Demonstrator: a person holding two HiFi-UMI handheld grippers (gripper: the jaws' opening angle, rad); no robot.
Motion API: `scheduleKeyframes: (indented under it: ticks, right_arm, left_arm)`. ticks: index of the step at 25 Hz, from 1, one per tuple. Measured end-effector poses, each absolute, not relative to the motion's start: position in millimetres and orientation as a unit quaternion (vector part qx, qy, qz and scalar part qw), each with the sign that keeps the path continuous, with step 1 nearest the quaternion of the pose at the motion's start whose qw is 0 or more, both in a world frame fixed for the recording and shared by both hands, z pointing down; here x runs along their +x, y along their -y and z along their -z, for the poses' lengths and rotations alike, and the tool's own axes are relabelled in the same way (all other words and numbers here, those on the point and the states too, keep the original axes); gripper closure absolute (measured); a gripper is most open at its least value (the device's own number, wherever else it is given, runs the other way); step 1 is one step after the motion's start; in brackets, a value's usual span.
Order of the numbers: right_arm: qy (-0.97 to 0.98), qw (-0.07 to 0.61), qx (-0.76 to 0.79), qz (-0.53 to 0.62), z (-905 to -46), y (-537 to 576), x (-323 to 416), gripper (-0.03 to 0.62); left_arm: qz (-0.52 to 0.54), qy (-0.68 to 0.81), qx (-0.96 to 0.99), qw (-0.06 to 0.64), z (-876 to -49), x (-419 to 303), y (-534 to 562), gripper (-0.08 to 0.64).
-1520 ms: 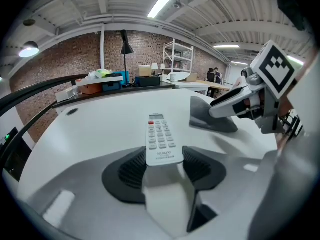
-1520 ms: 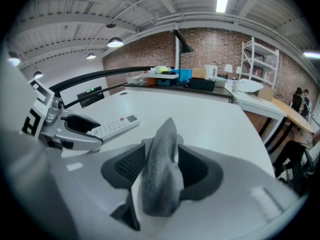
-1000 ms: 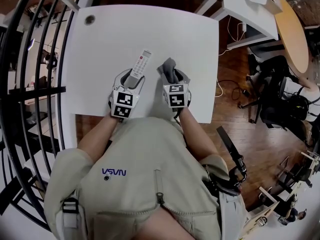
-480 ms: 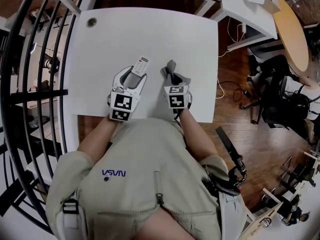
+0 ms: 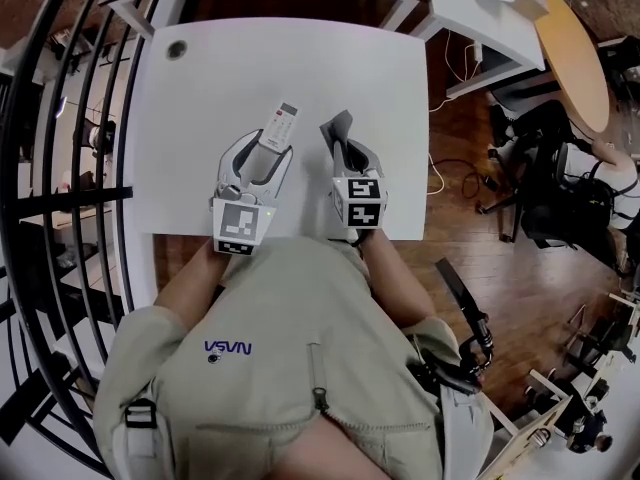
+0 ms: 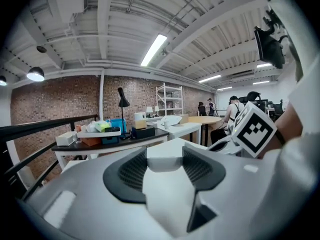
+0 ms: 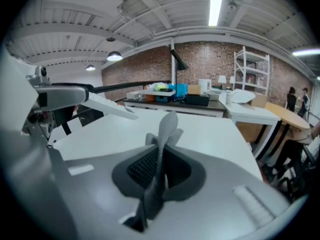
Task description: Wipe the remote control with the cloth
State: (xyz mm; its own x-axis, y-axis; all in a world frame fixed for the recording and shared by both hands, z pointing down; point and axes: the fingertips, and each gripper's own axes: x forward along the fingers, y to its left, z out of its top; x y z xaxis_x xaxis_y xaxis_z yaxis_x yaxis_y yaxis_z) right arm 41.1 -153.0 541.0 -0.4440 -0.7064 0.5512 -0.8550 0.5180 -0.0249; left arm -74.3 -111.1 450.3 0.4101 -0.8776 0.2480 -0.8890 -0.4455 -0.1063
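A white remote control [image 5: 277,126] is held between the jaws of my left gripper [image 5: 263,151] and sticks out forward, above the white table [image 5: 200,88]. In the left gripper view the remote [image 6: 167,184] fills the gap between the dark pads [image 6: 131,171]. My right gripper [image 5: 345,153] has just been closing. It is shut on a grey cloth [image 5: 338,128], and the cloth [image 7: 162,139] stands up in a pinched fold between its jaws. Both grippers hang side by side over the table's near half. In the right gripper view the remote [image 7: 107,106] shows at the left.
A round cable hole [image 5: 177,48] marks the table's far left corner. Black railing [image 5: 60,168] runs along the left. To the right are wooden floor, a round wooden table [image 5: 570,58] and dark chairs [image 5: 560,188]. The right gripper's marker cube [image 6: 255,129] shows in the left gripper view.
Both grippers have risen off the table. The remote has come up with the left gripper. The right jaws have shut on the cloth and lifted it.
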Motion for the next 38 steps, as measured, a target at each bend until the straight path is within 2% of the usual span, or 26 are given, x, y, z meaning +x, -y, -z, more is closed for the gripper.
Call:
scheduleKeyframes:
  ticks: [5,8,11,16,21,28,38]
  right_arm:
    - [0.851,0.16,0.483,-0.126,-469,169,51,0.574]
    - [0.86,0.114,0.488,-0.095,-417,174,55,0.574]
    - [0.87,0.075,0.484,-0.061,-366,173,51,0.574]
    - [0.886,0.036,0.461,-0.027,-312,165,40,0.574]
    - [0.902,0.017,0.432,-0.003,-274,160,28,0.574]
    - [0.916,0.031,0.399,0.012,-258,161,19,0.574]
    - [0.957,0.037,0.287,-0.03,-257,118,-15,0.574]
  left_arm:
    - [-0.061,0.513,0.855,-0.05,-380,-60,112,0.328]
    - [-0.082,0.488,0.863,-0.102,-354,-58,105,0.328]
    - [-0.085,0.485,0.864,-0.105,-341,-60,98,0.328]
    - [-0.018,0.494,0.864,-0.101,-317,-55,90,0.328]
    - [-0.008,0.467,0.871,-0.151,-294,-43,78,0.328]
    - [-0.004,0.438,0.873,-0.214,-273,-27,62,0.328]
    - [-0.009,0.427,0.875,-0.229,-272,-27,65,0.328]
